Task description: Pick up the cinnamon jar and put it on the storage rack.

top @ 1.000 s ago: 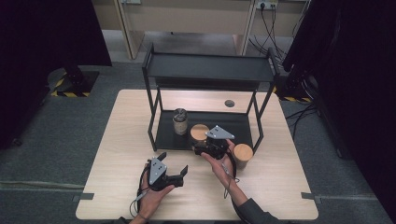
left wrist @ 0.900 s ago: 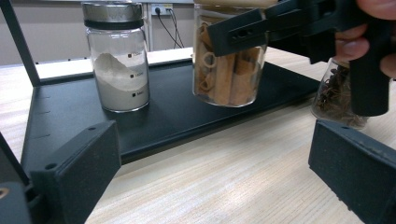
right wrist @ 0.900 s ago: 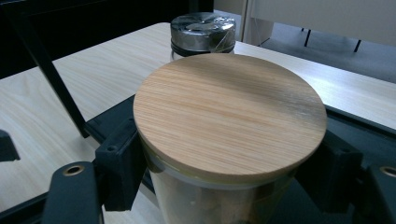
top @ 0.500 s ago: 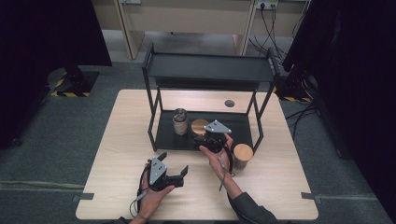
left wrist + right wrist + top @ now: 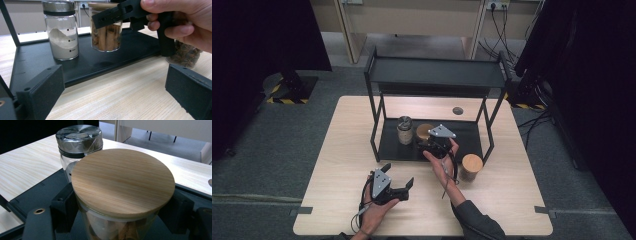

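From above, your right gripper point(image 5: 428, 142) has its fingers clamped on the wooden-lidded jar point(image 5: 424, 131) over the rack's point(image 5: 434, 75) black bottom shelf, beside the metal-lidded jar point(image 5: 404, 129); your left gripper point(image 5: 398, 176) rests open on the counter point(image 5: 347, 150). Left gripper view: fingers spread wide, the jar hanging just above the shelf. Right gripper view: fingers hugging the glass under the lid.

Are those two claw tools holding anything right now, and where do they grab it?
The right gripper holds the wooden-lid jar, its jaws clamping the glass sides just under the lid. The left gripper holds nothing; its jaws stand open over the table.
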`<state>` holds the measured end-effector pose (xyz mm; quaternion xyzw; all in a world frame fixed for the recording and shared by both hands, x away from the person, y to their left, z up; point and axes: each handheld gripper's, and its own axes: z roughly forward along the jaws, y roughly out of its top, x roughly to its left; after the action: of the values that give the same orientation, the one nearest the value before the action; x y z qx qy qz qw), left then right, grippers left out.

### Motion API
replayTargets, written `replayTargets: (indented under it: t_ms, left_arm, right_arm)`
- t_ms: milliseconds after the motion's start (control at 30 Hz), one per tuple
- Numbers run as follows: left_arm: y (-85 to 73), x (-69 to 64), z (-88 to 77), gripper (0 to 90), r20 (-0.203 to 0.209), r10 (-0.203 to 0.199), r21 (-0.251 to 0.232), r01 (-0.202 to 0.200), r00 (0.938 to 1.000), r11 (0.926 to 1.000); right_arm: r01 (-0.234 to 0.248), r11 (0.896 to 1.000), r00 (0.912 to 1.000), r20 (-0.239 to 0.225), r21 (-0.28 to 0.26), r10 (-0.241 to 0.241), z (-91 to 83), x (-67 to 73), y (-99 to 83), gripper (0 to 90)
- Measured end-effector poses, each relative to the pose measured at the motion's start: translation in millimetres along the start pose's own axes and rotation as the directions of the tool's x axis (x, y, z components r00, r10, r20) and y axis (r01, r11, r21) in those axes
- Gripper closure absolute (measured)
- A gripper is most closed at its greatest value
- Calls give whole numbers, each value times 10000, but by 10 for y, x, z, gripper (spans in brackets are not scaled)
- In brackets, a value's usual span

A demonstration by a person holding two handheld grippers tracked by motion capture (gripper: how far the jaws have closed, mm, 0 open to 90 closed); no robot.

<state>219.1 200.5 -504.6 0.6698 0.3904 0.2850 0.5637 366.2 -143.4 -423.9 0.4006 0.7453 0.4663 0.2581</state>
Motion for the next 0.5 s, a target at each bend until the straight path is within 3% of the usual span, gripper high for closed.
replayTargets:
  t_ms: [500]
  left_arm:
    - [3,1,2,18,29,12,21,-12,10000,10000]
  right_arm:
    - [117,9999,9997,199,16,-117,173,-23,-4,259]
